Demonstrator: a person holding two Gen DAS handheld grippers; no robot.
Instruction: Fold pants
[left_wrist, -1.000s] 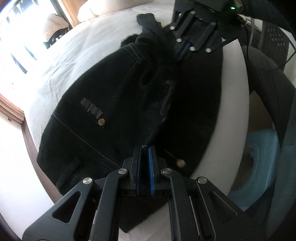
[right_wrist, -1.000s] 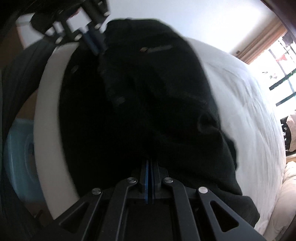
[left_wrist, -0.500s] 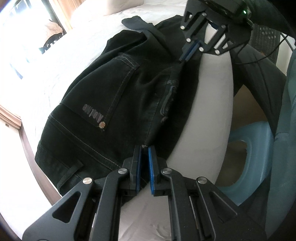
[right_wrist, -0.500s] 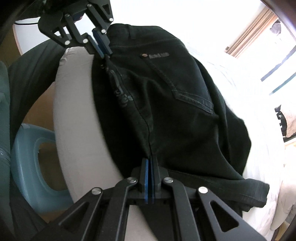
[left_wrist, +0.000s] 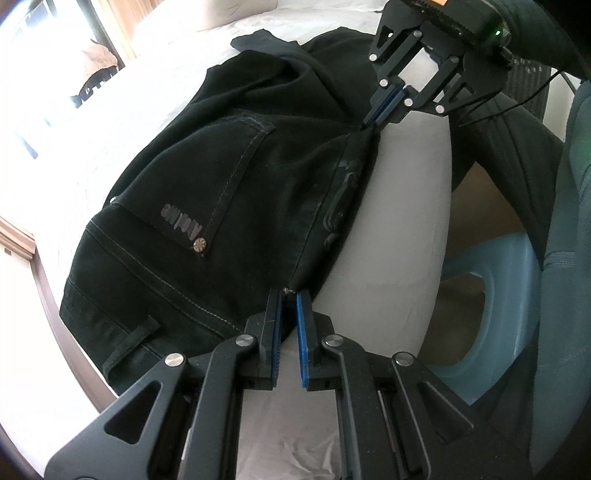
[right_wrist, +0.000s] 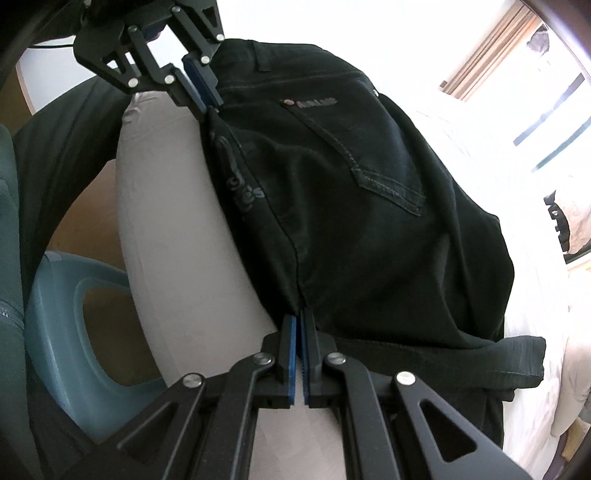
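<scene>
Black pants (left_wrist: 229, 206) lie folded on the white bed, back pocket with a stud facing up; they also show in the right wrist view (right_wrist: 362, 206). My left gripper (left_wrist: 289, 295) is shut on the near end of the pants' folded edge. My right gripper (right_wrist: 299, 314) is shut on the other end of the same edge. Each gripper shows in the other's view: the right gripper (left_wrist: 376, 118) at the top, the left gripper (right_wrist: 207, 107) at the upper left. The edge is stretched taut between them along the bed's side.
The white bed (left_wrist: 402, 229) drops off at its edge beside the pants. A light blue plastic stool (left_wrist: 491, 295) stands on the floor below. The person's dark legs (left_wrist: 524, 147) are close by. A window and curtains (right_wrist: 517, 51) are beyond the bed.
Both grippers have drawn the pants' edge toward the bed's side and pulled it straight. The pants have spread flatter, and the pocket shows clearly.
</scene>
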